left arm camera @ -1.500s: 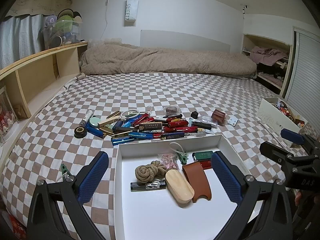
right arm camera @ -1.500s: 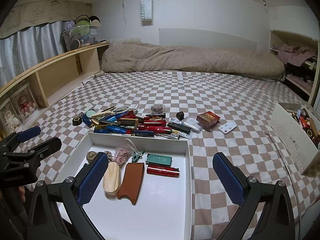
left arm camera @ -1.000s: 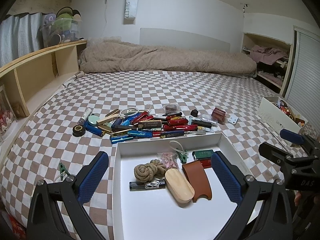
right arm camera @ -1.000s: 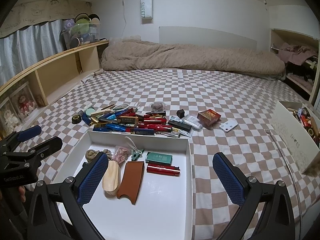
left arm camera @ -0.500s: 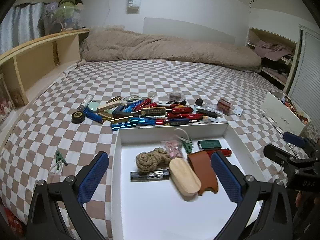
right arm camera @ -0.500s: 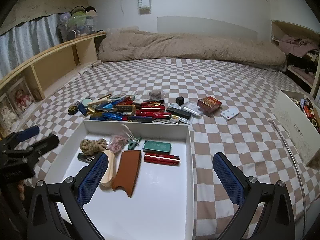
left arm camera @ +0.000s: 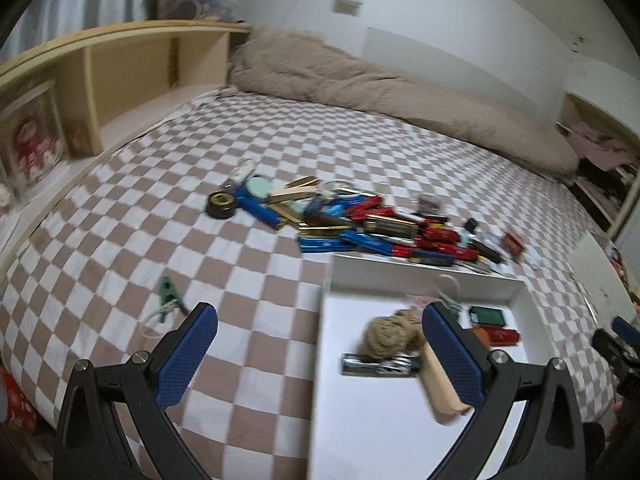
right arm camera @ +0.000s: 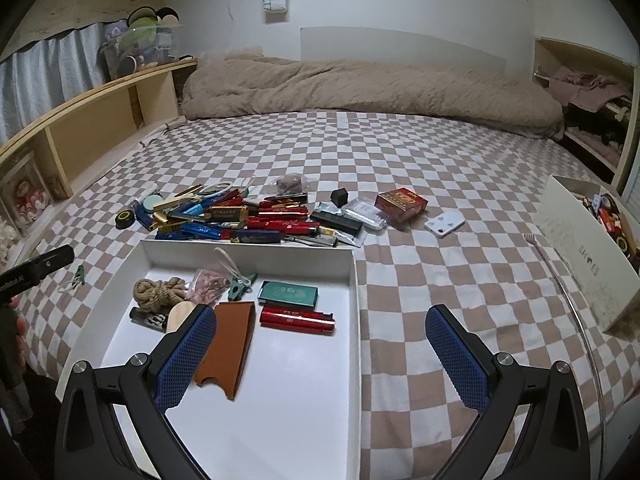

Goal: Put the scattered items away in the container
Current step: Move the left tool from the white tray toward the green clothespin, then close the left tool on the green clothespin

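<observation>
A white tray lies on the checkered bed and holds a rope bundle, a brown leather sleeve, a green tin and a red lighter. A pile of red and blue lighters and pens lies just beyond its far wall; it also shows in the left wrist view. A green clip lies left of the tray. My left gripper is open and empty over the tray's left edge. My right gripper is open and empty over the tray's right edge.
A red box, a white phone and a black tape roll lie around the pile. A white box of oddments stands at the right. A wooden shelf runs along the left, a beige duvet at the back.
My left gripper has swung to the left, so the tray sits right of its centre and the green clip comes nearer. The right gripper has barely moved. Both stay open.
</observation>
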Demonstrator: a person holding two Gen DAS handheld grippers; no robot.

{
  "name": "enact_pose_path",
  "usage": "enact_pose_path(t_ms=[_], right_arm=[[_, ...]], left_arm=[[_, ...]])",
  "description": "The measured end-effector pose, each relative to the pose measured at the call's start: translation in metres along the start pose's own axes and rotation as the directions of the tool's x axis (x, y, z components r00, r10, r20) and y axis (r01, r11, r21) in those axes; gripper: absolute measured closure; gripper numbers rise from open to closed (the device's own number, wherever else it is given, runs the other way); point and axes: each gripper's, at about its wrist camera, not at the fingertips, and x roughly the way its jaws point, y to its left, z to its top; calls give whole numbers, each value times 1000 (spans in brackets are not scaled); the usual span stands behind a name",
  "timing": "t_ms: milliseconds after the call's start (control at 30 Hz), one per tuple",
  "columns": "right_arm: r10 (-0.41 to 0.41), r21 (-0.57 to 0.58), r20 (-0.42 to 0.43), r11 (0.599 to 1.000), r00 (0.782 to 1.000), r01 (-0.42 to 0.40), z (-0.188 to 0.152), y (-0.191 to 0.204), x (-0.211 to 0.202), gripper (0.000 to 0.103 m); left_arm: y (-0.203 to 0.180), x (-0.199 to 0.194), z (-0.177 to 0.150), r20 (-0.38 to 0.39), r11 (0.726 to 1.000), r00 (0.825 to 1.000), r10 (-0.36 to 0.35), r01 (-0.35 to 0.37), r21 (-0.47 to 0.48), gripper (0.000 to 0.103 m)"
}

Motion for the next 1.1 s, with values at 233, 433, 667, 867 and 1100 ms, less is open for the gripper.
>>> enact_pose_path(t_ms=[233, 433, 667, 867, 1100], right_arm=[[-6, 31, 8, 1000, 1000, 5, 7, -13, 2, 0], [-6, 68, 21, 998, 1000, 5, 11, -29, 6, 0], [-19, 188, 83, 982, 996, 3, 18, -61, 12, 0], [-41, 260, 95, 965, 995, 15, 27, -86, 28, 0], [-21, 396, 67, 918, 998, -7, 33, -132, 63, 0]], left_arm=[[33, 19, 21, 0, 994, 997, 80, -80, -69, 0], [61, 42, 22, -46, 979, 990, 136, -141, -149, 0], [80, 66, 11, -96, 951, 960, 264, -275, -139, 0], [93, 80, 7, -130, 947, 956, 262, -281, -153, 2], [116, 95, -3, -214, 934, 950, 227, -275, -230, 27]])
